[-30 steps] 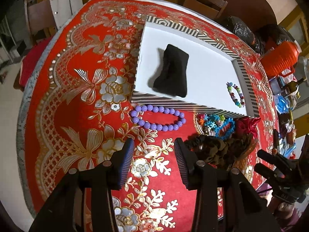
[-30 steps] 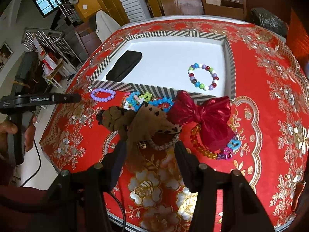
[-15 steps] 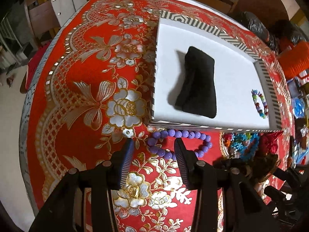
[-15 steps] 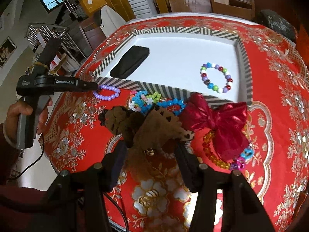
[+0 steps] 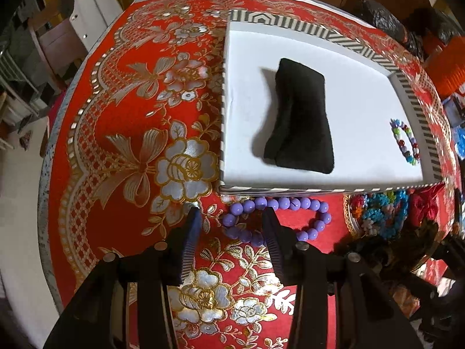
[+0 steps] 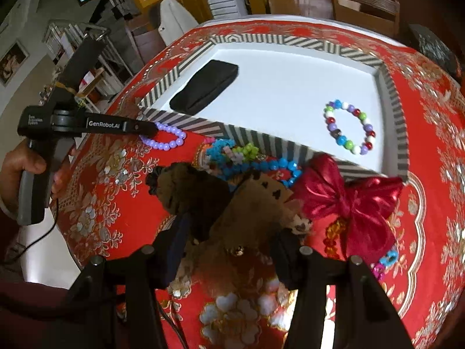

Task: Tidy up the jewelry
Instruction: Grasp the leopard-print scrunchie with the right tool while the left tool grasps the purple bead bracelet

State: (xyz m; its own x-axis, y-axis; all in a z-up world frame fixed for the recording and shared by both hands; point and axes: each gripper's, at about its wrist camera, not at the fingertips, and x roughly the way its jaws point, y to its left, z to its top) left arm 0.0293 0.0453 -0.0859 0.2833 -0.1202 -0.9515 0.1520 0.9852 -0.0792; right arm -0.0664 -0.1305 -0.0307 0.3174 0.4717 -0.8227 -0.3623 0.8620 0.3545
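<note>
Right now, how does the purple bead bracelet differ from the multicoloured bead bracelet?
The purple round-bead bracelet is one colour and lies on the red tablecloth outside the striped tray. The multicoloured bead bracelet mixes blue, red, green and white and lies inside the tray. Both are closed bead loops, lying flat.

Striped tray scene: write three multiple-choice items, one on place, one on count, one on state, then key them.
1. Where does the purple bead bracelet lie?
A. inside the tray
B. on the tablecloth beside the tray's near wall
C. on a chair

2. How many bracelets lie inside the tray?
A. one
B. three
C. none

3. The left gripper is:
A. shut on the black pouch
B. open over the purple bracelet's end
C. out of view

Key: B, it rests on red cloth outside the striped wall; A, only the multicoloured bracelet lies there; B, its fingers straddle beads without pinching.
</note>
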